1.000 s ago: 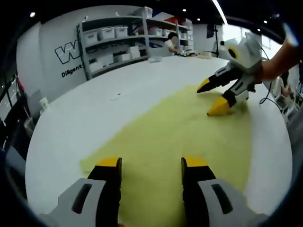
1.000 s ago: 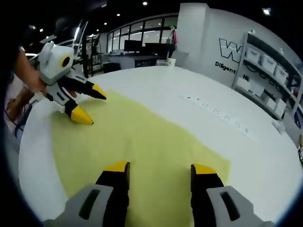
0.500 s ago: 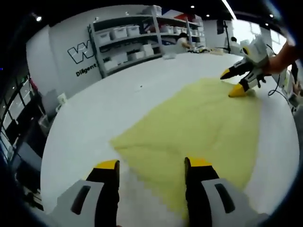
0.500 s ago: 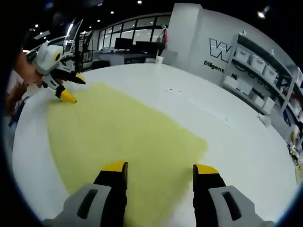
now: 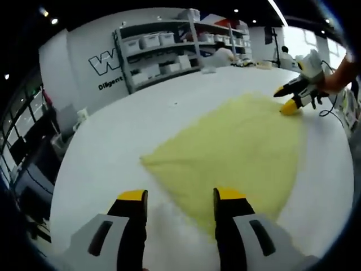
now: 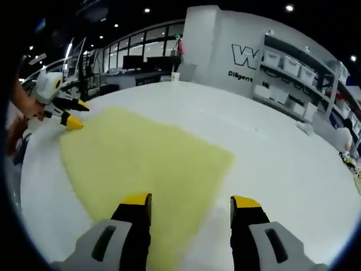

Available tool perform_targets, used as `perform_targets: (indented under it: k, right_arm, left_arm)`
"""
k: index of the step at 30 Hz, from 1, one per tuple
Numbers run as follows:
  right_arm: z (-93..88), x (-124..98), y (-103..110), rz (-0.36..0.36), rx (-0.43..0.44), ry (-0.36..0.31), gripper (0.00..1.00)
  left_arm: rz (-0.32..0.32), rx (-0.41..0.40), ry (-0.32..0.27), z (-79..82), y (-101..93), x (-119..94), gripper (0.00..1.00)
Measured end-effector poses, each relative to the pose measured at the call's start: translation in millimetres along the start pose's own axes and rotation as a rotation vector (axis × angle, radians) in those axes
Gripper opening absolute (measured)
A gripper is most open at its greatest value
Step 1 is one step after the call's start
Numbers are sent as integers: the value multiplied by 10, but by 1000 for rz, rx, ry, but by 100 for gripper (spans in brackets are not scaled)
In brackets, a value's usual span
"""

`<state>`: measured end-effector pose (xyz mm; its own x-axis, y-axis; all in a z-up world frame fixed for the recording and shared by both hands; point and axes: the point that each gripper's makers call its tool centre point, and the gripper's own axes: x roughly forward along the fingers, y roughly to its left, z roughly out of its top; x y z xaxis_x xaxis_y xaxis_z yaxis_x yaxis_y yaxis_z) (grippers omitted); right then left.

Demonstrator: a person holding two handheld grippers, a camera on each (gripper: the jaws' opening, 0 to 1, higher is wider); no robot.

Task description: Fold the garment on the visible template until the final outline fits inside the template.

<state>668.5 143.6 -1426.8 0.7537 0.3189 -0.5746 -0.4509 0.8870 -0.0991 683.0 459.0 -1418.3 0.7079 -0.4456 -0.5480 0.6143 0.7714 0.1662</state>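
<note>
In the left gripper view: left gripper (image 5: 176, 199) low at the bottom, jaws parted and holding nothing, right tip over the near edge of the yellow garment (image 5: 240, 148), left tip over bare white table (image 5: 107, 147). Garment spread flat, one corner pointing left, far end reaching the right gripper (image 5: 292, 99), whose yellow tips rest at the cloth's far edge, spread apart. Wide open tabletop to the left and beyond the cloth. Behind the table, grey shelving with white bins (image 5: 161, 53) against a wall with dark lettering; a person (image 5: 224, 54) seated far off by the shelves. In the right gripper view: right gripper (image 6: 190, 203) at the bottom, jaws released and empty, left tip over the garment's (image 6: 141, 158) near edge, right tip over the table (image 6: 282, 158). Left gripper (image 6: 66, 113) at the far left corner of the cloth, tips apart, a hand (image 6: 25, 107) behind it. Broad bare surface on the right; shelving (image 6: 304, 76) and dark windows (image 6: 144, 56) beyond.
</note>
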Motion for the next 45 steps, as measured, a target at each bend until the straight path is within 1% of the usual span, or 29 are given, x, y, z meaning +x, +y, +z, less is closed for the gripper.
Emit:
perform_targets:
  k: [3, 4, 6, 8, 11, 12, 13, 15, 16, 17, 18, 19, 20, 21, 24, 25, 27, 28, 30, 32, 33, 34, 35, 37, 39, 40, 42, 44, 45]
  right_arm:
    - [-34, -35, 103, 24, -11, -9, 54]
    - [-51, -42, 124, 30, -14, -5, 54]
    - [-46, -68, 192, 54, -6, -22, 55]
    - [-87, -87, 252, 62, -25, -11, 56]
    - [-141, -130, 321, 77, -35, -3, 56]
    - [-164, -158, 325, 78, -39, -2, 56]
    - [-173, -176, 320, 78, -43, -5, 56]
    - [-201, -217, 274, 70, -46, -1, 56]
    - [-201, -226, 263, 68, -45, -2, 56]
    - [-210, -255, 203, 53, -59, -1, 56]
    - [-220, -278, 152, 39, -66, 5, 55]
    - [-219, -312, 90, 27, -58, -1, 55]
    - [-233, -333, 41, 15, -54, 2, 55]
    - [-267, -363, -21, -1, -44, 9, 54]
    - [-320, -418, -90, -16, -32, 9, 55]
    - [-334, -433, -100, -22, -38, 12, 55]
    - [-369, -496, -124, -48, -88, 18, 54]
    - [-412, -521, -135, -54, -78, 28, 53]
    - [-455, -553, -176, -70, -40, 23, 55]
    - [-474, -579, -222, -94, -8, 33, 58]
    - [-459, -585, -218, -95, -4, 26, 58]
    - [-468, -588, -227, -104, -10, 35, 57]
    - [-454, -595, -238, -113, -12, 34, 55]
    - [-388, -623, -284, -132, 8, 20, 47]
    - [-325, -618, -329, -142, 21, 0, 46]
    - [-318, -582, -360, -144, 22, 8, 47]
    - [-373, -533, -377, -144, 31, 44, 47]
    - [-422, -506, -345, -134, 21, 62, 47]
    - [-451, -513, -329, -131, 11, 75, 47]
  left_arm:
    - [-30, 19, -5, -30, -167, -45, 48]
    - [-38, 21, -13, -25, -203, -58, 48]
    - [-49, 23, -22, -23, -262, -83, 49]
    - [-49, 29, -21, -45, -306, -104, 49]
    - [-20, 52, -7, -121, -277, -142, 50]
    - [8, 54, -3, -140, -236, -178, 51]
    - [21, 46, -6, -146, -219, -206, 53]
    - [31, 45, -1, -196, -198, -255, 53]
    - [45, 48, 2, -224, -163, -284, 54]
    - [61, 56, 12, -251, -129, -302, 54]
    - [70, 51, 14, -259, -108, -322, 55]
    - [82, 24, 7, -248, -79, -357, 56]
    - [89, 16, 9, -258, -60, -374, 57]
    - [93, 17, 14, -274, -45, -390, 58]
    - [106, 30, 12, -285, -42, -434, 57]
    - [114, 30, 14, -290, -34, -459, 57]
    - [137, 20, 19, -317, 7, -489, 56]
    - [153, 13, 29, -344, 38, -517, 55]
    - [165, 4, 46, -387, 59, -546, 54]
    - [175, 16, 52, -402, 76, -581, 54]
    - [177, 17, 56, -407, 79, -585, 54]
    - [180, 17, 66, -425, 82, -596, 54]
    - [182, 18, 69, -428, 83, -605, 54]
    - [188, 21, 75, -430, 72, -635, 53]
    - [186, 33, 79, -416, 41, -656, 52]
    - [182, 50, 77, -391, 27, -658, 52]
    - [180, 51, 74, -354, 24, -648, 52]
    - [189, 27, 82, -335, 35, -639, 53]
    - [192, 11, 99, -358, 33, -639, 55]
